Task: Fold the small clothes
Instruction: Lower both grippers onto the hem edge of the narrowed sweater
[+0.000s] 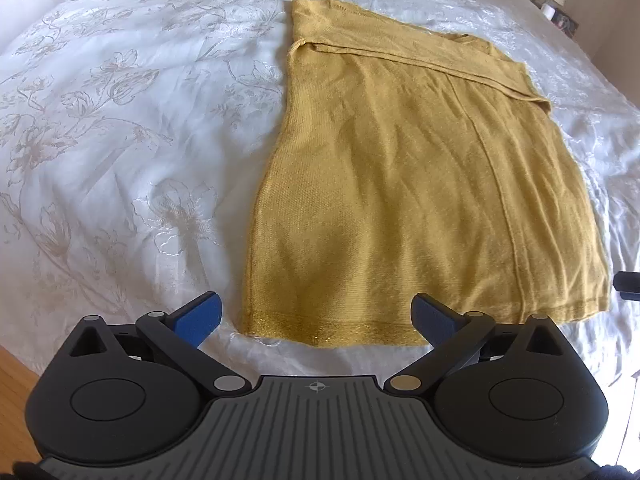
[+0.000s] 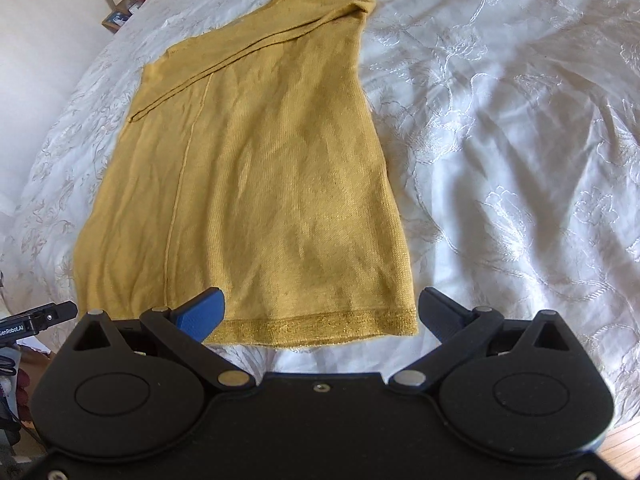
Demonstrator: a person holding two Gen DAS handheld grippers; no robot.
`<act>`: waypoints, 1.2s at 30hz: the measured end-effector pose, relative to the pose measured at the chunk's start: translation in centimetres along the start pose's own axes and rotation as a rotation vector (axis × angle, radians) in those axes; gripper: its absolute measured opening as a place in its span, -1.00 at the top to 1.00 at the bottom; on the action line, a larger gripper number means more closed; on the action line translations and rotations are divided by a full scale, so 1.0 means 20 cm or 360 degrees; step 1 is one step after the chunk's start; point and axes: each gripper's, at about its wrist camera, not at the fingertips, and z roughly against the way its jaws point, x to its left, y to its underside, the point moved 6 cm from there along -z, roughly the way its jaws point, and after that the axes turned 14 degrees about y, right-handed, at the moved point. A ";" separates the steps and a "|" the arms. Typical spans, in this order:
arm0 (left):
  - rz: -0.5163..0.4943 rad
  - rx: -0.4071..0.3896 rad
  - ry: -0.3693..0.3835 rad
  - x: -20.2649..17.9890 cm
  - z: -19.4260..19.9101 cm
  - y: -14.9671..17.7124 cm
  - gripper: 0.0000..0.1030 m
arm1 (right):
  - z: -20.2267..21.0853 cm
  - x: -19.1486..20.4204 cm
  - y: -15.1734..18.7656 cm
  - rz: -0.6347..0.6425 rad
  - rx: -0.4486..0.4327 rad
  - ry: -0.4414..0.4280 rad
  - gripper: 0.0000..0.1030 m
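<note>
A mustard-yellow knit top [image 1: 404,184] lies flat on a white embroidered bedspread [image 1: 120,140], sleeves folded in across its upper part, its glittery hem nearest me. My left gripper [image 1: 318,316] hovers wide open just short of the hem's left half, nothing between its blue pads. In the right wrist view the same top [image 2: 256,184] stretches away from the camera. My right gripper [image 2: 322,312] is wide open over the hem's right corner, holding nothing. The other gripper's tip [image 2: 44,314] shows at the left edge of the right wrist view.
The bedspread [image 2: 500,140] spreads wrinkled on both sides of the top. A lamp and small framed items [image 1: 558,0] stand on a bedside stand at the far end. Wooden floor [image 1: 12,408] shows past the bed's near edge.
</note>
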 end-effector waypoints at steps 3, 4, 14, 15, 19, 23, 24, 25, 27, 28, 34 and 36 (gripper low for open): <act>0.0017 0.0001 0.0025 0.04 -0.02 -0.02 -1.00 | -0.04 0.01 -0.02 0.0020 0.0015 0.0008 -0.99; 0.0019 0.0005 0.0033 0.05 -0.03 -0.03 -1.00 | -0.05 0.02 -0.04 0.0015 0.0020 0.0010 -0.99; 0.0031 0.0143 0.0095 0.12 -0.28 -0.17 -0.99 | -0.20 0.02 -0.11 -0.0102 0.0140 -0.0018 -1.00; 0.0034 0.0172 0.0083 0.12 -0.31 -0.18 -1.00 | -0.22 0.02 -0.11 -0.0111 0.0150 -0.0010 -1.00; 0.0074 0.0258 0.0043 0.13 -0.38 -0.19 -1.00 | -0.24 0.03 -0.11 -0.0128 0.0166 0.0020 -1.00; 0.0108 0.0299 0.0013 0.13 -0.41 -0.19 -1.00 | -0.24 0.05 -0.13 -0.0103 0.0131 0.0073 -0.99; 0.0114 0.0304 0.0004 0.13 -0.42 -0.19 -1.00 | -0.23 0.05 -0.13 -0.0098 0.0098 0.0102 -0.99; 0.0117 0.0306 -0.0007 0.12 -0.43 -0.19 -1.00 | -0.23 0.04 -0.15 -0.0092 0.0064 0.0140 -0.99; 0.0115 0.0313 -0.0030 0.12 -0.43 -0.19 -1.00 | -0.24 0.03 -0.17 -0.0095 0.0044 0.0181 -0.99; 0.0116 0.0318 -0.0037 0.11 -0.44 -0.20 -1.00 | -0.25 0.02 -0.17 -0.0098 0.0049 0.0173 -1.00; 0.0144 0.0300 0.0034 0.12 -0.42 -0.21 -0.99 | -0.30 -0.02 -0.17 -0.0119 0.0115 0.0025 -1.00; 0.0115 0.0260 0.0062 0.12 -0.39 -0.19 -0.93 | -0.28 -0.07 -0.17 -0.0154 0.0125 -0.0048 -1.00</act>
